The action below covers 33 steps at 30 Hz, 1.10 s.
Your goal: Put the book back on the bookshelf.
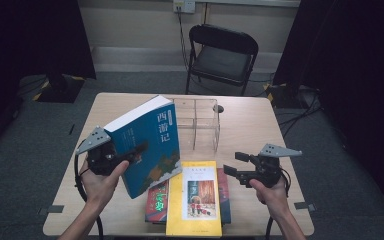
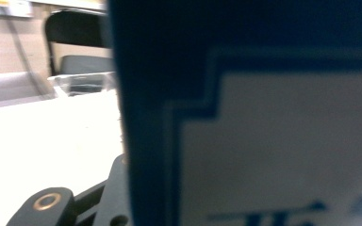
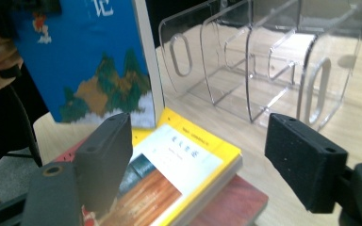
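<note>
1. Left of the clear acrylic rack (image 1: 196, 122), left tool (image 1: 130, 154): jaws pinched on the blue book (image 1: 147, 142), gripping its lower cover edge; the book is held tilted, lifted off the counter (image 1: 260, 125).
2. Right of the rack's near end, right tool (image 1: 233, 165): jaws spread, nothing between them, hovering over the yellow book (image 1: 194, 197).
3. In front of the rack: yellow book lying flat atop a red book (image 3: 235, 200); a green-lettered book (image 1: 157, 202) beside.
4. Handling note: likely best to stand the blue book upright, align it with a rack slot, and lower it without knocking the dividers.
5. Pose: left hand (image 1: 100, 185) palm-up under its tool; right hand (image 1: 270, 192) level, tool pointing leftward.
</note>
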{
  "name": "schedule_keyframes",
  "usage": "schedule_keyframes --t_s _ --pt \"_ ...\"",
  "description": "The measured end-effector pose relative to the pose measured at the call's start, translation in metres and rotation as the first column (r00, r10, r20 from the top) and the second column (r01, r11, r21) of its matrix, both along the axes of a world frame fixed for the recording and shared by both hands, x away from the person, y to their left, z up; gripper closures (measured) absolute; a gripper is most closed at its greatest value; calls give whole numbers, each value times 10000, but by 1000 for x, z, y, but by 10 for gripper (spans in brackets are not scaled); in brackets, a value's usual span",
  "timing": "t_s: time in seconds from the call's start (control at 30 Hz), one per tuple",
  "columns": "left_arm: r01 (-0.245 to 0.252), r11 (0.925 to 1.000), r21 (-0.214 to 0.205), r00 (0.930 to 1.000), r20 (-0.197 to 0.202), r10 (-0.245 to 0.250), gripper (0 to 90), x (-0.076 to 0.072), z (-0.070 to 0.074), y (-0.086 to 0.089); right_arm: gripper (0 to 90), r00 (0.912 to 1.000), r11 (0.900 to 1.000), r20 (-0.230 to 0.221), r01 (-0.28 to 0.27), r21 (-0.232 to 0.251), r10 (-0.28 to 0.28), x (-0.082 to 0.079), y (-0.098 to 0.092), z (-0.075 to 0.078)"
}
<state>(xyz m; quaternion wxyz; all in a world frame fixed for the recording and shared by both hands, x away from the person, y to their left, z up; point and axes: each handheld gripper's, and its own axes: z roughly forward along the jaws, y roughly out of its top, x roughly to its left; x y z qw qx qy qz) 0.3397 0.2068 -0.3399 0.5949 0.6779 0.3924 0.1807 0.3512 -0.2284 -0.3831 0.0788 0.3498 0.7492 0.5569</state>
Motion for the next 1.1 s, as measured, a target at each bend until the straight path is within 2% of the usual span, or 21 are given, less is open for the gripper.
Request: schedule_keyframes --t_s 0.07,0.13,0.17,0.27,0.37,0.5,0.6,0.7,0.8,0.93,1.03,1.1 --pt "-267 9996 -59 9995 -160 266 620 5 2 2 232 10000 10000 -35 3 18 -3 0 -1 -3" --pt "-401 9992 42 9991 -150 402 620 9 5 3 232 9999 10000 -102 -33 -18 32 0 -1 -5" --pt "-482 9988 22 9988 -123 483 620 10 6 3 232 9999 10000 -110 -65 -59 64 1 0 -5" --pt "-658 9973 335 9978 85 655 620 13 11 4 232 9999 10000 -112 -64 -43 64 1 0 -5" --pt "-884 9960 166 9961 71 883 620 14 15 10 232 9999 10000 -80 -73 -36 73 0 0 -5" --pt "-1279 9913 313 9917 167 1274 620 19 18 9 232 9999 10000 -140 -53 -36 53 1 1 -5" --pt "-1419 9894 296 9899 81 1417 620 26 19 5 232 9999 9999 -106 -116 -47 115 0 2 -5" --pt "-1552 9861 586 9879 178 1544 621 31 18 -2 232 9998 9999 -126 -123 -36 122 1 2 -5" --pt "-1806 9796 879 9836 199 1795 620 36 18 -10 232 9999 10000 -138 -89 -6 88 1 1 -5" --pt "-1996 9768 774 9798 25 2000 621 42 16 -17 232 9999 10000 -117 -88 -11 88 1 -1 -5" --pt "-2118 9727 945 9773 147 2114 621 47 14 -21 232 9999 10000 -125 -55 7 55 0 -2 -5" --pt "-2136 9710 1076 9767 27 2145 621 50 12 -22 232 9999 10000 -114 -83 30 83 -1 -2 -5"
